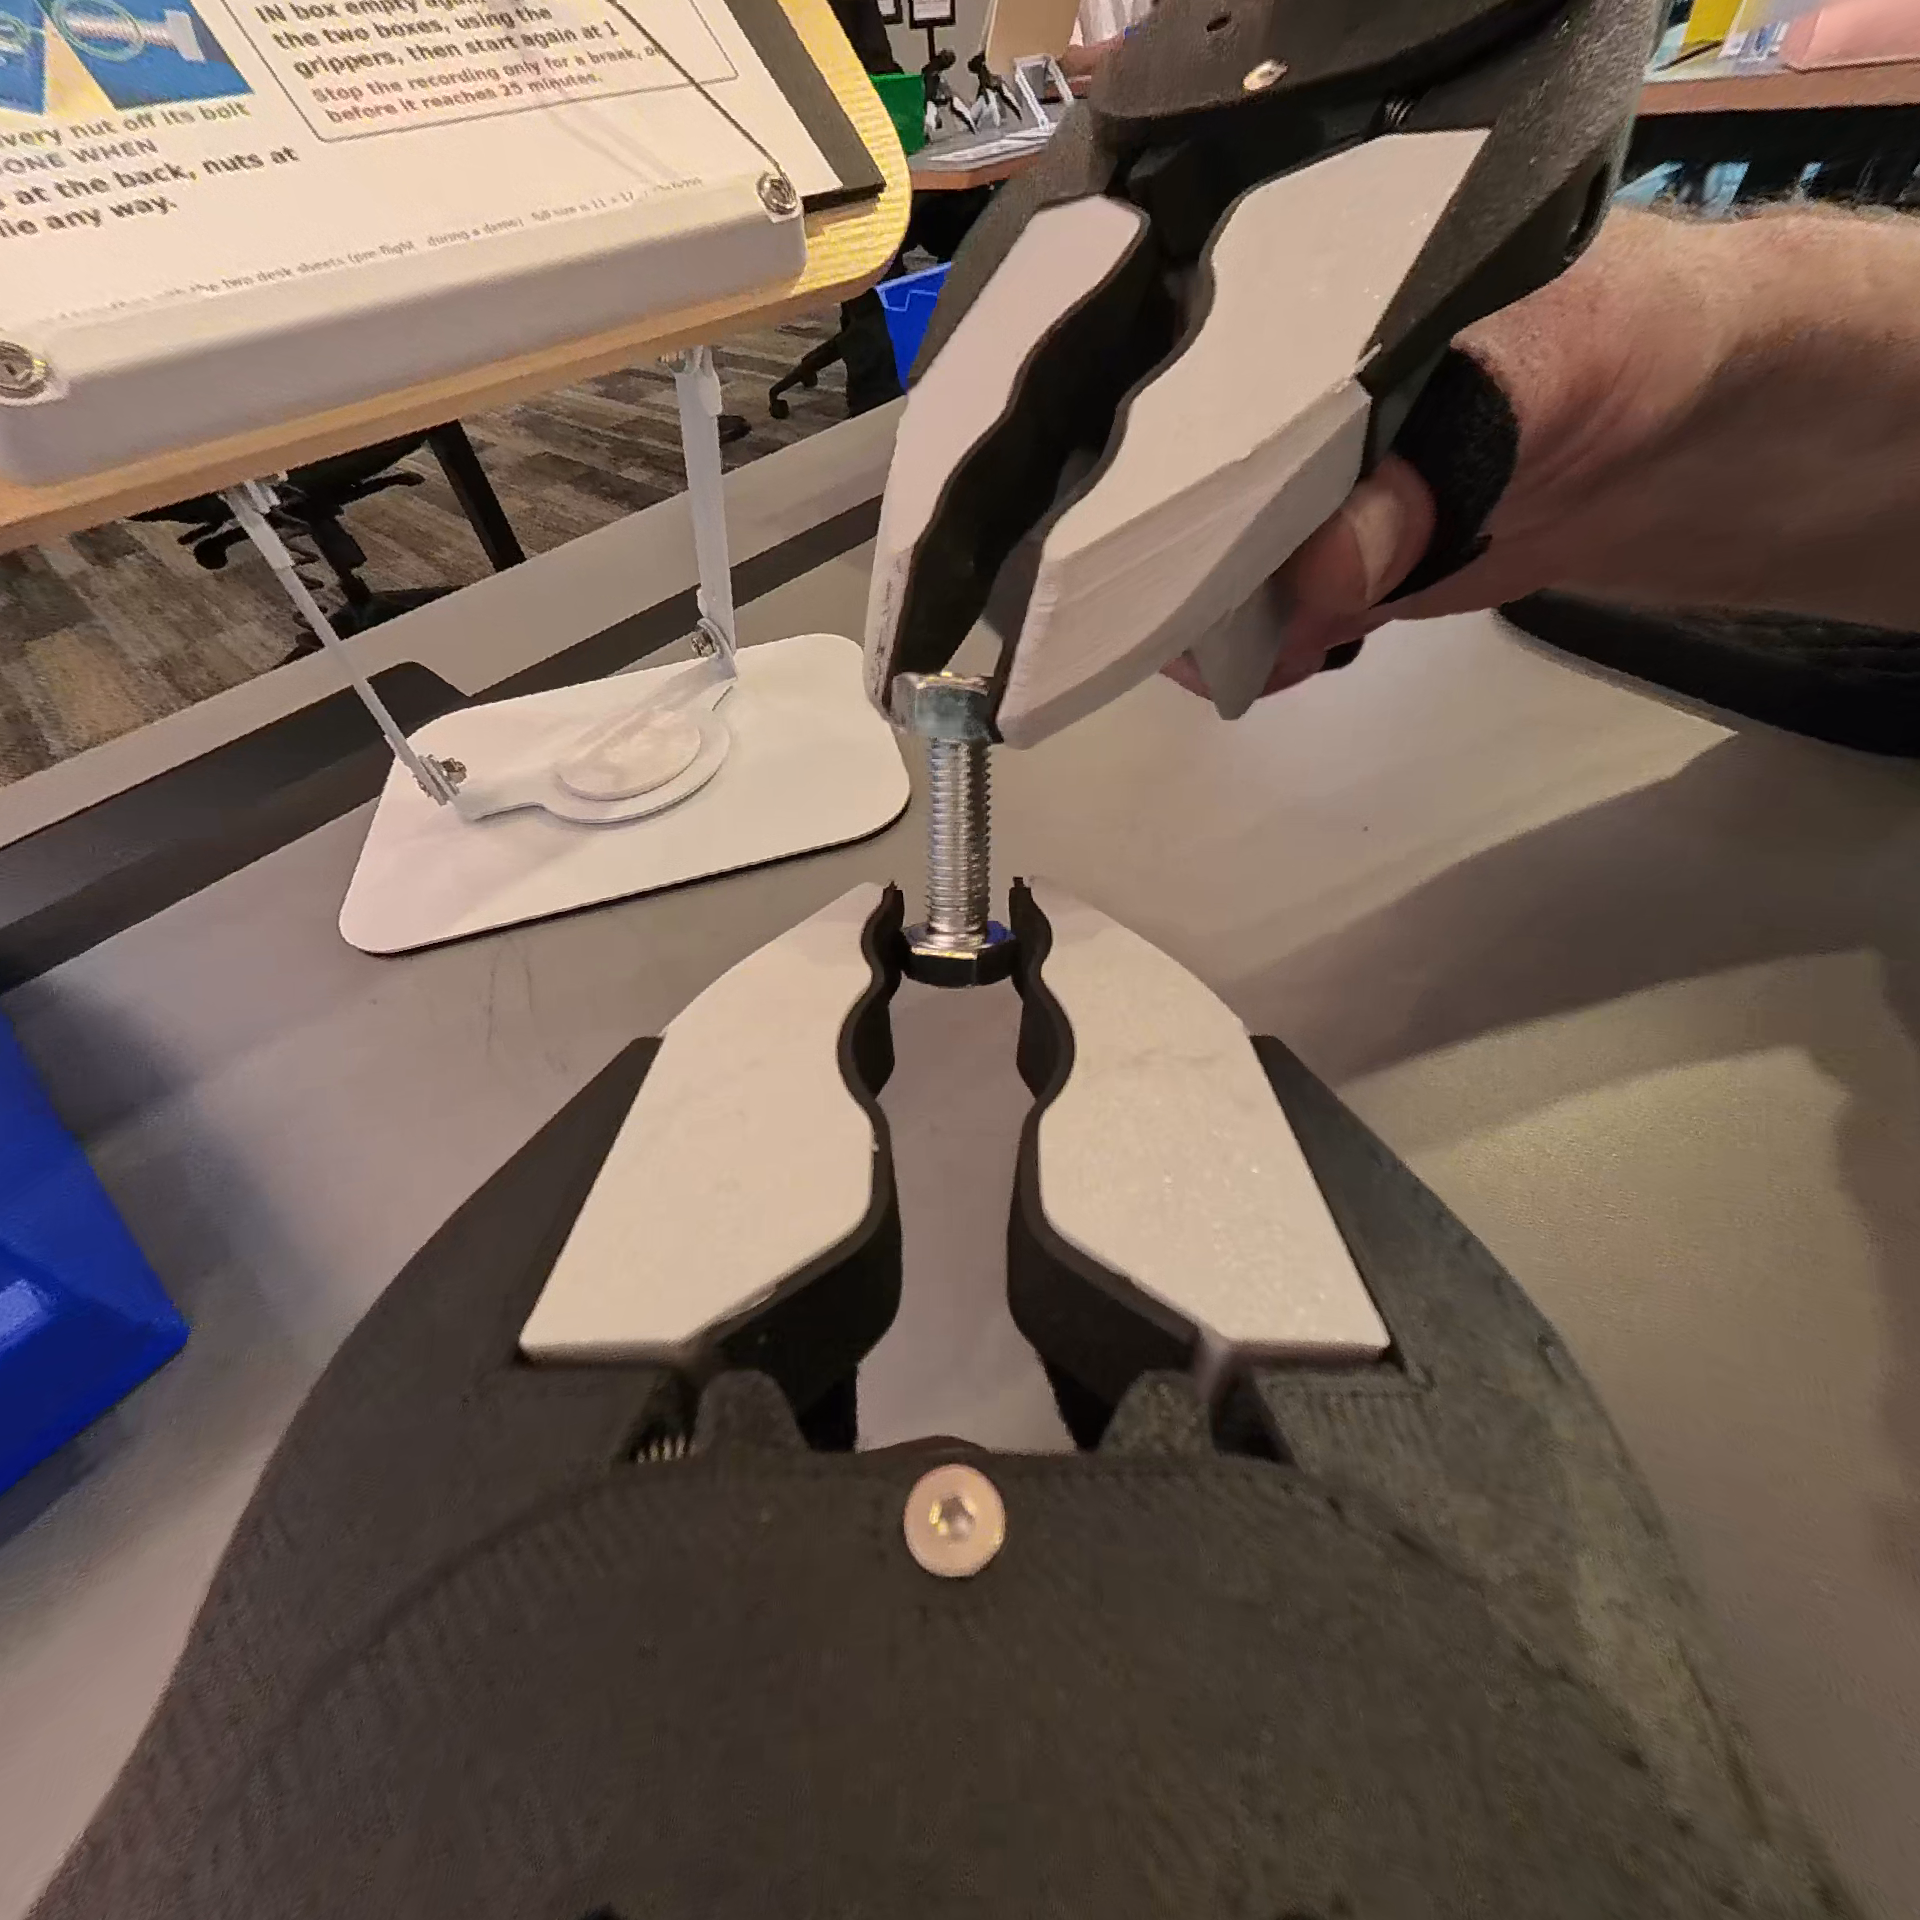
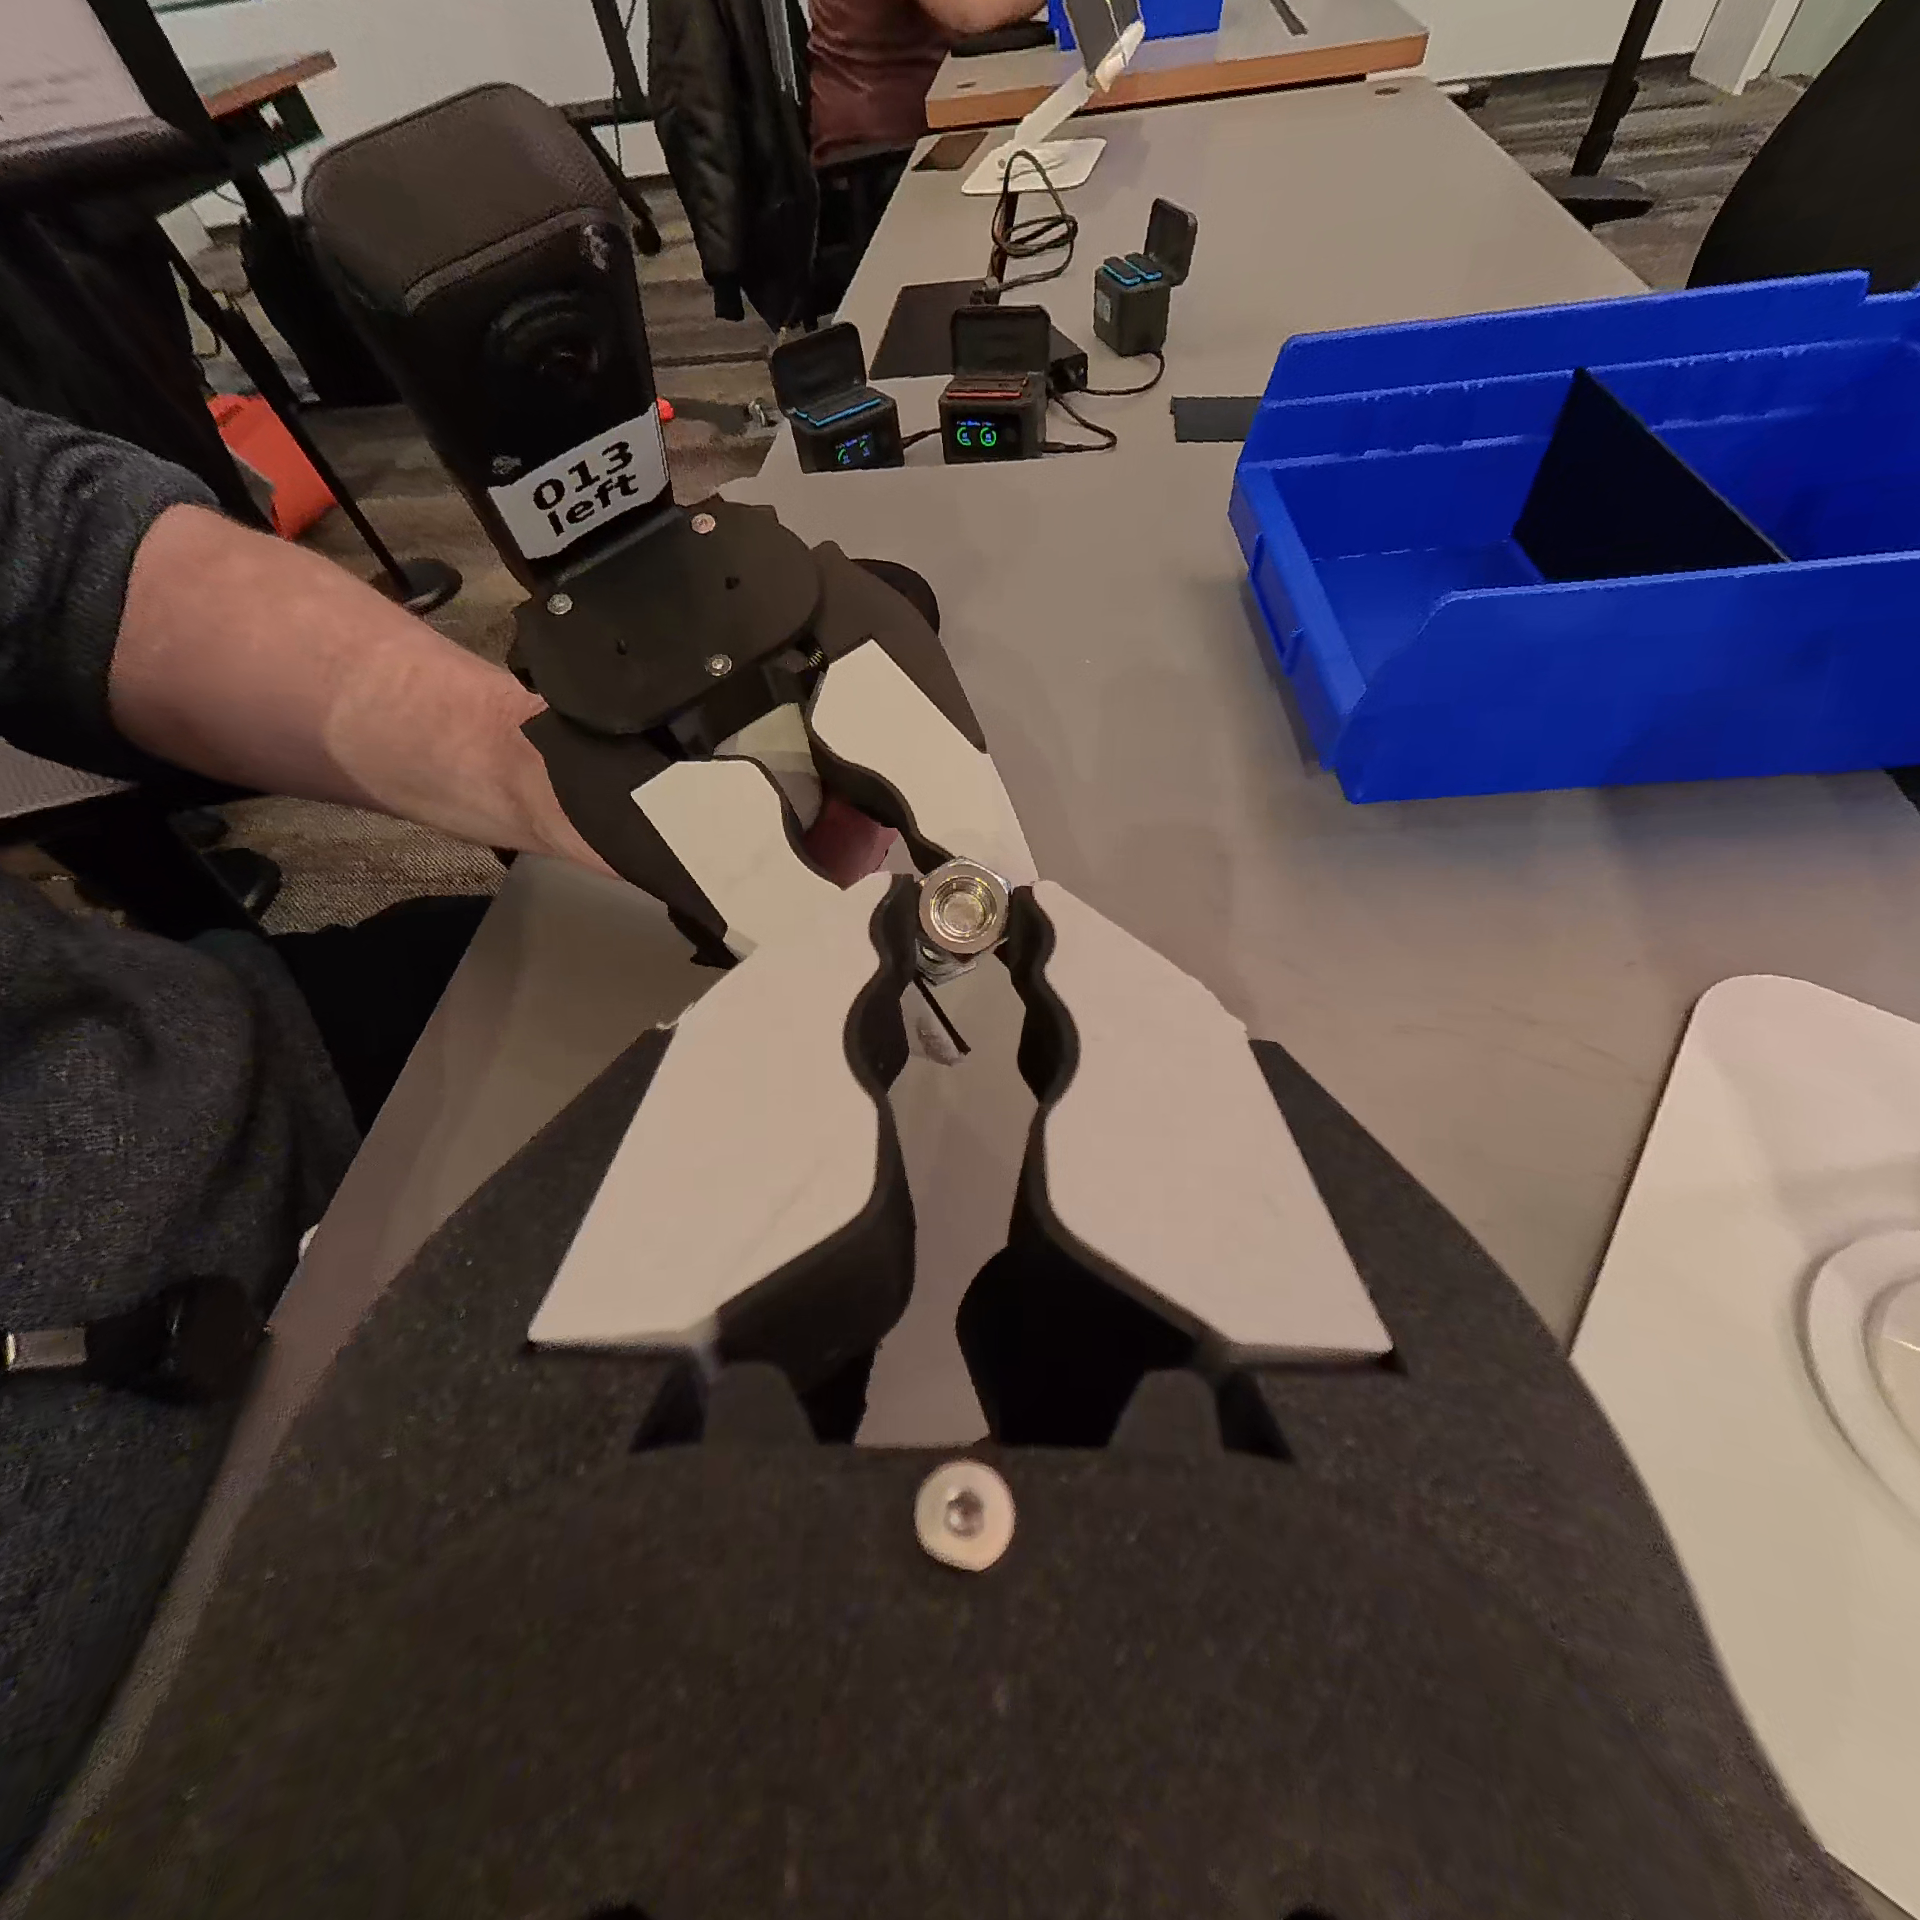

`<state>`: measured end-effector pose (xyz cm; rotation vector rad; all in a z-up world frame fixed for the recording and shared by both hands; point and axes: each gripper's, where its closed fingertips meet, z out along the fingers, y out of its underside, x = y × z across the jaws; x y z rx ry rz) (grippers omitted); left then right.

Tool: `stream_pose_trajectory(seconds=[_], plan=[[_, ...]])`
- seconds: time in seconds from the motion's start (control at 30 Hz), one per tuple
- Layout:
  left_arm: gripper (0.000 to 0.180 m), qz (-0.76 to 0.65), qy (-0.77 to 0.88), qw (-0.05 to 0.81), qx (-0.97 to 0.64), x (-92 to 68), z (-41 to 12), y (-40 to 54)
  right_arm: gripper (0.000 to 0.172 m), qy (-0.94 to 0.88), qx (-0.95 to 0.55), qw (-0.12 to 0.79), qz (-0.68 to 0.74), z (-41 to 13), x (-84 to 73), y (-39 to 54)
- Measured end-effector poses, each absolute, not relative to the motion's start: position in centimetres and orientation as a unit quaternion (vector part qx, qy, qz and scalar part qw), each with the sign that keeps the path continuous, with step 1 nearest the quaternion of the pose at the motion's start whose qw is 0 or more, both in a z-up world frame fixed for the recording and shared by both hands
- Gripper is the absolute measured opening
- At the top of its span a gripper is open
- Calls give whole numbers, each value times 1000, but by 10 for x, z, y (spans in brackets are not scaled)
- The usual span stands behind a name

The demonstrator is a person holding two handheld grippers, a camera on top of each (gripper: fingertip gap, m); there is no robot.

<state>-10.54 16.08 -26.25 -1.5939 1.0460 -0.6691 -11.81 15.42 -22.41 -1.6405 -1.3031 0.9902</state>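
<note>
over a grey table (image 1: 1558,1299), left wrist view: left gripper (image 1: 954,940) is clamped on a steel nut (image 1: 951,951), both black pads pressed to its flats. a bolt (image 1: 953,831) stands upright out of the nut, threads bare between nut and head. right gripper (image 1: 943,698) comes down from upper right, its fingertips pinching the bolt's hex head from both sides; a hand (image 1: 1621,457) grips its handle. just left of the bolt, the white base (image 1: 623,831) of a stand carries a tilted instruction board (image 1: 416,208). edge of a blue bin (image 1: 62,1247) at far left.

right wrist view, looking down along the bolt: right gripper (image 2: 961,914) is clenched on the bolt's hex head (image 2: 964,912), pads touching either side. nut (image 2: 940,968) shows just below the head, partly hidden. left gripper (image 2: 904,883) reaches in from the left, its tips under the head; forearm (image 2: 312,696) behind it. blue divided bin (image 2: 1558,623) sits well apart at upper right. small black chargers (image 2: 914,416) with cables sit farther back on the table. white stand base (image 2: 1766,1247) at right edge.
</note>
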Motion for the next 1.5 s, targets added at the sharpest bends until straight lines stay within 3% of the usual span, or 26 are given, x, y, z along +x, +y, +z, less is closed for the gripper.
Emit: stream_pose_trajectory(seconds=[1.23, 1.5], plan=[[19, -300, 443, 528, -659, -100, -262, 157, 23, -575, -644, 362, 352, -230, -125, 147], [19, -290, 455, 526, -657, -99, -263, 155, 18, -592, -634, 360, 344, -229, -125, 144]])
